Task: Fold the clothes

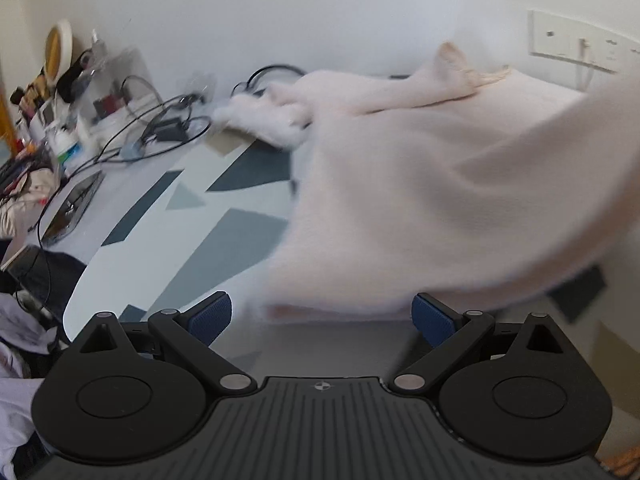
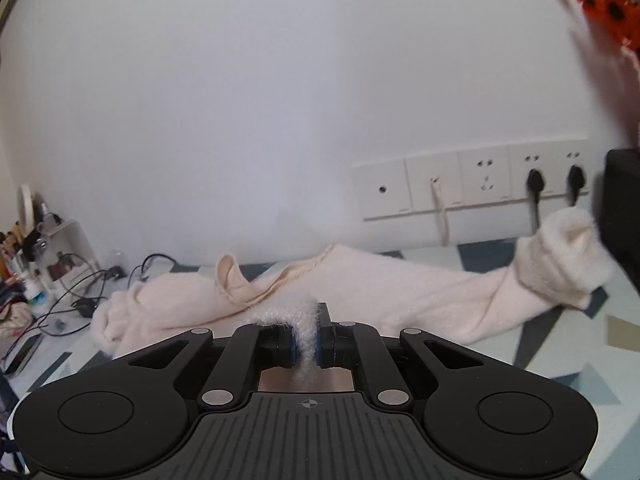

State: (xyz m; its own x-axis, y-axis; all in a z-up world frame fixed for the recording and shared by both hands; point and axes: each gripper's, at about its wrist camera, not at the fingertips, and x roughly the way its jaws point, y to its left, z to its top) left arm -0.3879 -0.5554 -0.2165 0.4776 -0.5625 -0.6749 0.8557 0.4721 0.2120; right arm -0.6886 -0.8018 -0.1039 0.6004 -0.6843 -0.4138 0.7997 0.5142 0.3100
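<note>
The sweater (image 2: 360, 292), pale pink and fuzzy, sprawls across the patterned table (image 2: 600, 364), and in the right wrist view its long axis runs left to right across the middle of the frame. One sleeve stretches out to the right, its cuff (image 2: 568, 264) bunched near the right edge just below the wall sockets (image 2: 472, 188). The other end is rumpled at centre left. The neckline (image 2: 240, 280) curls up in the middle, so the collar lies on the wall side and the hem faces the tools.

Right tool (image 2: 307, 346): clamped tight on a tuft of the near edge, bottom centre of its frame, fuzz squeezed between the pads.

Left tool (image 1: 322, 316): jaws spread wide, nothing between them. In its view the sweater fills the right and centre of the frame, blurred with motion, with the near edge hanging just beyond the fingertips and slightly to the right. So the cloth lies ahead and to the right of this tool, within close reach.

My read: the right tool has the hem, the left is nearest the free stretch of that edge, and any fold turns on carrying that edge towards the collar, across the long axis.

Cables (image 1: 160, 128) and clutter (image 1: 48, 120) crowd the left side of the table, clear of the body; the left sleeve end lies near the cables.
</note>
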